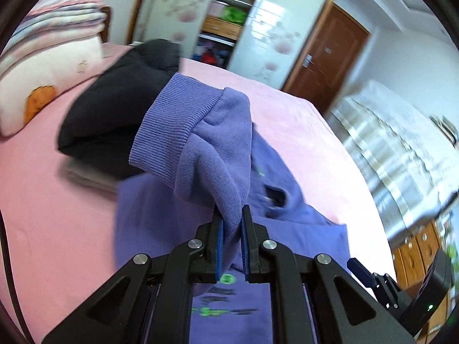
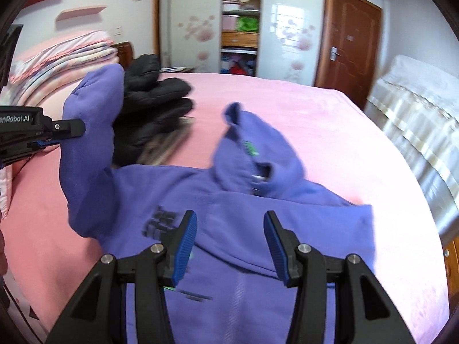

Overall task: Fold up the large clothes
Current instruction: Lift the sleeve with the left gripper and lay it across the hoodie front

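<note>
The left gripper (image 1: 233, 215), marked "nRobot.AI", clenched the ribbed cuff (image 1: 172, 120) of a purple fleece hoodie (image 2: 243, 229) lying on the pink bed (image 2: 330, 120); the right gripper (image 2: 230, 223) hovered released above it.

Black padded jacket (image 2: 155, 109) on pink bedsheet (image 2: 330, 132); folded blankets (image 2: 71, 57) stacked behind; brown door (image 2: 350, 43).

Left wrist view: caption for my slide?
Left gripper shut on the purple hoodie's sleeve, lifted over the pink bed beside a black jacket.
</note>
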`<action>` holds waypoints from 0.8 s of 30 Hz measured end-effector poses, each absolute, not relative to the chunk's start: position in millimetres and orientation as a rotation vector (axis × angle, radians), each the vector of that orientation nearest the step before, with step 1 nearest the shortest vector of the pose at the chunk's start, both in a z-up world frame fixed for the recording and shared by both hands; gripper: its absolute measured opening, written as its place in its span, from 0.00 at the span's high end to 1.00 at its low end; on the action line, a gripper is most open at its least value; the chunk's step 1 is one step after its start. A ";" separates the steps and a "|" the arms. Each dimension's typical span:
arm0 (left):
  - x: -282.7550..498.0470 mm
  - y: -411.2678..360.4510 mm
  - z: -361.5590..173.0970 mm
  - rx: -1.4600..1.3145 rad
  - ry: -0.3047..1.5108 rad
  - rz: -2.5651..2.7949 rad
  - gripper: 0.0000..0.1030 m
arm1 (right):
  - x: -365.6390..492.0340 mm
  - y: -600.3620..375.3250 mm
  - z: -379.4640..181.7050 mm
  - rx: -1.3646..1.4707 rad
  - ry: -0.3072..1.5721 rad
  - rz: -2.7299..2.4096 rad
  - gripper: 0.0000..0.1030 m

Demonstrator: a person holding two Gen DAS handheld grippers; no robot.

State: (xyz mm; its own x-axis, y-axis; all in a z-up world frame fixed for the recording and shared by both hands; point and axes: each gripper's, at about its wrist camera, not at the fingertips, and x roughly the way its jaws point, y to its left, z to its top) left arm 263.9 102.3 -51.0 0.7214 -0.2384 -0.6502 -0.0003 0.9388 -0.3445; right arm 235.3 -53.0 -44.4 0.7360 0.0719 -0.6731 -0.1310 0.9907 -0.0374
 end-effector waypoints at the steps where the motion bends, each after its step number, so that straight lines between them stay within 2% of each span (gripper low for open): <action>1: 267.3 88.8 -53.0 -0.322 0.765 -0.148 0.92 | 233.0 -63.8 -45.3 -0.076 0.736 0.097 0.53; 7: 260.8 34.2 -77.0 -0.219 0.824 -0.200 0.92 | 224.8 -113.6 -54.7 -0.042 0.746 0.027 0.53; 12: 273.3 -14.9 -126.0 -0.124 0.908 -0.229 0.89 | 220.8 -146.3 -73.1 -0.007 0.789 -0.022 0.53; 14: 271.5 -32.4 -145.0 -0.095 0.959 -0.255 0.76 | 220.3 -156.1 -80.8 0.007 0.809 -0.034 0.53; 19: 262.7 -58.3 -171.0 -0.075 0.981 -0.341 0.55 | 218.8 -172.9 -91.6 0.023 0.835 -0.056 0.53; 24: 246.4 -51.6 -166.6 -0.085 0.940 -0.361 0.53 | 223.1 -184.4 -96.3 0.037 0.849 -0.066 0.53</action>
